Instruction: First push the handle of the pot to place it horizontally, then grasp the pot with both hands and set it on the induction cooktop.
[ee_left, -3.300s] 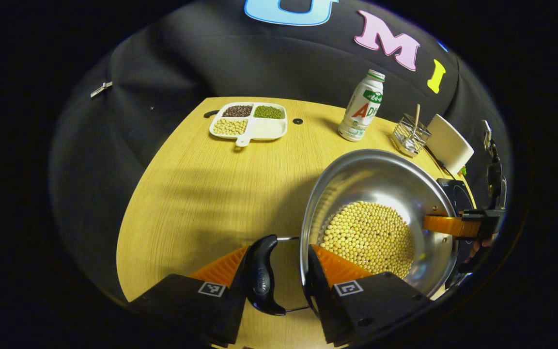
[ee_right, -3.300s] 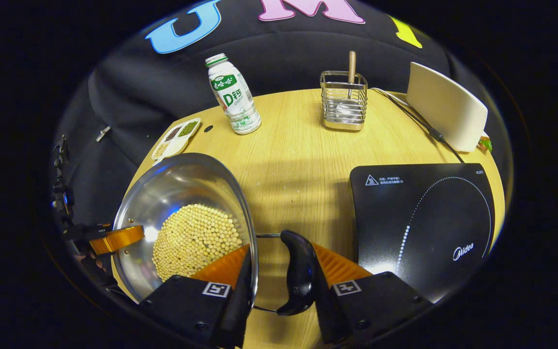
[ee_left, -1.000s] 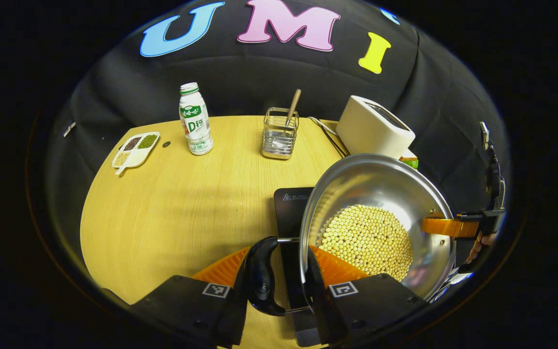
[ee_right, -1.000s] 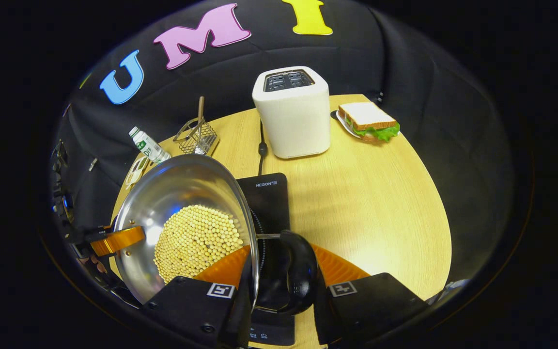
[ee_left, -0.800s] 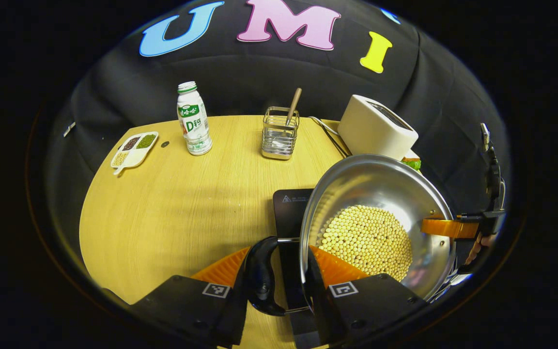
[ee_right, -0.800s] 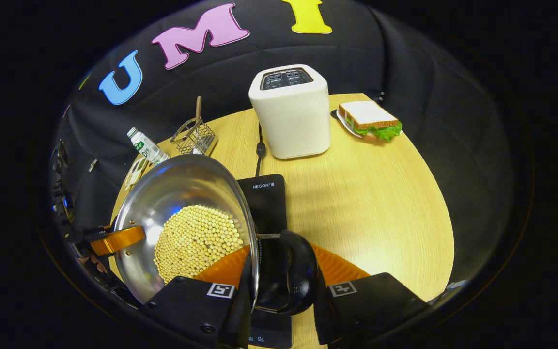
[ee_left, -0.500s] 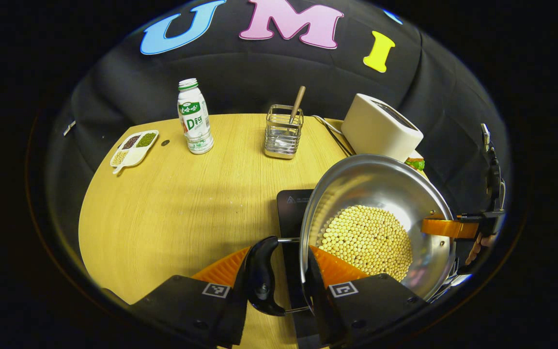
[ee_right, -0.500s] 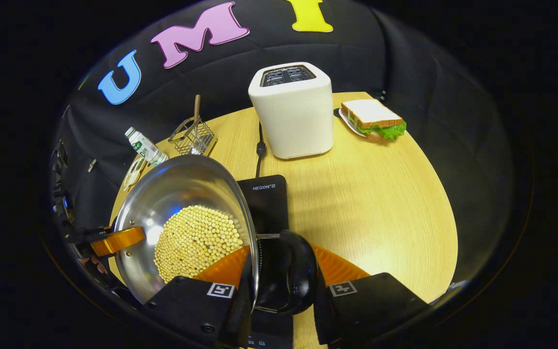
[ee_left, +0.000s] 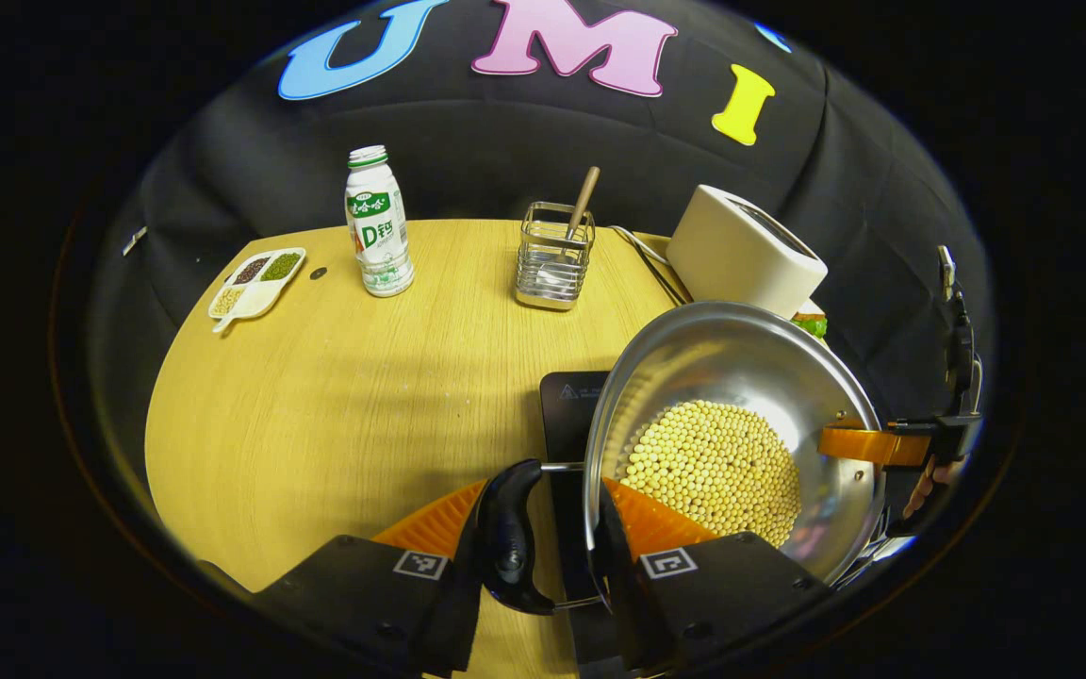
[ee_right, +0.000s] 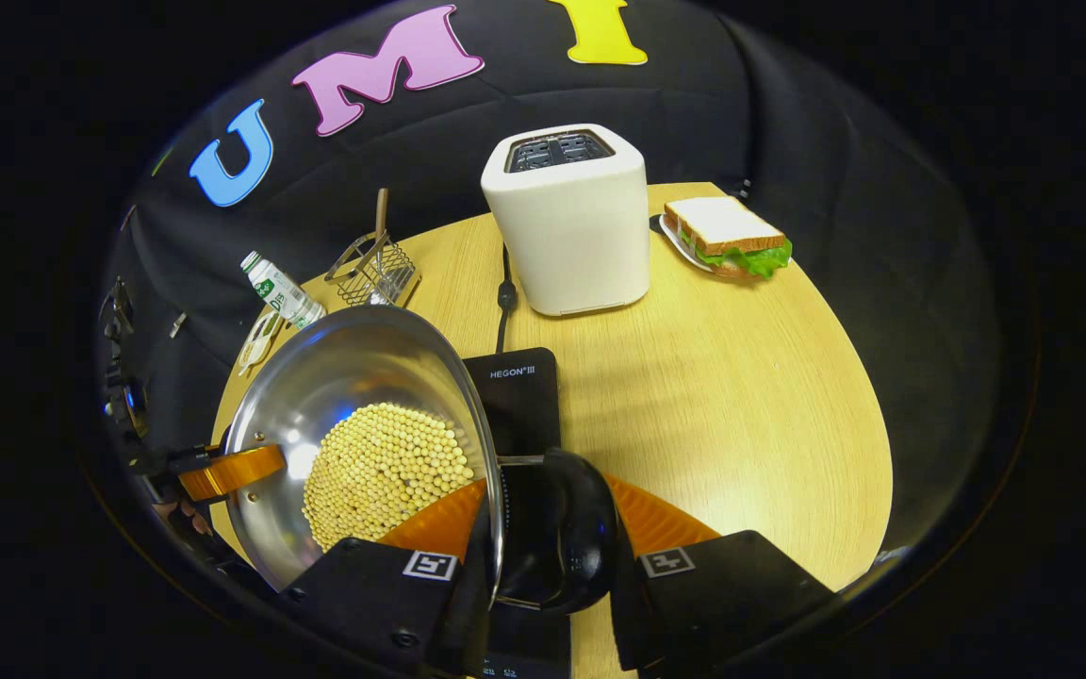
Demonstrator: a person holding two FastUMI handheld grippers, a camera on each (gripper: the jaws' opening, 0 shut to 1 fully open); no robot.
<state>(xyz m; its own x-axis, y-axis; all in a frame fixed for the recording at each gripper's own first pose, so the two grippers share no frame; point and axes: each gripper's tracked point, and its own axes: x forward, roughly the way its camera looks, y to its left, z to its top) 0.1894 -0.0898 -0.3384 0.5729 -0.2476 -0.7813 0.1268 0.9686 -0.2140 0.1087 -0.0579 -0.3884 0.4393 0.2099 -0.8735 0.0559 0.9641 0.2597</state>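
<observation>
The pot [ee_left: 732, 424] — bean-laden, likely heavy, slick steel — hangs over the cooktop [ee_right: 515, 396]; left gripper [ee_left: 543, 542] and right gripper [ee_right: 543, 547] each clench a side handle.

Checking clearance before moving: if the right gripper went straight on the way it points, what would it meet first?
Likely the white toaster beyond the cooktop; depth is unclear. The right gripper holds the pot by a handle.

Staged kitchen booth — toaster [ee_right: 567, 222], cooktop [ee_right: 517, 396], table [ee_right: 741, 396]
</observation>
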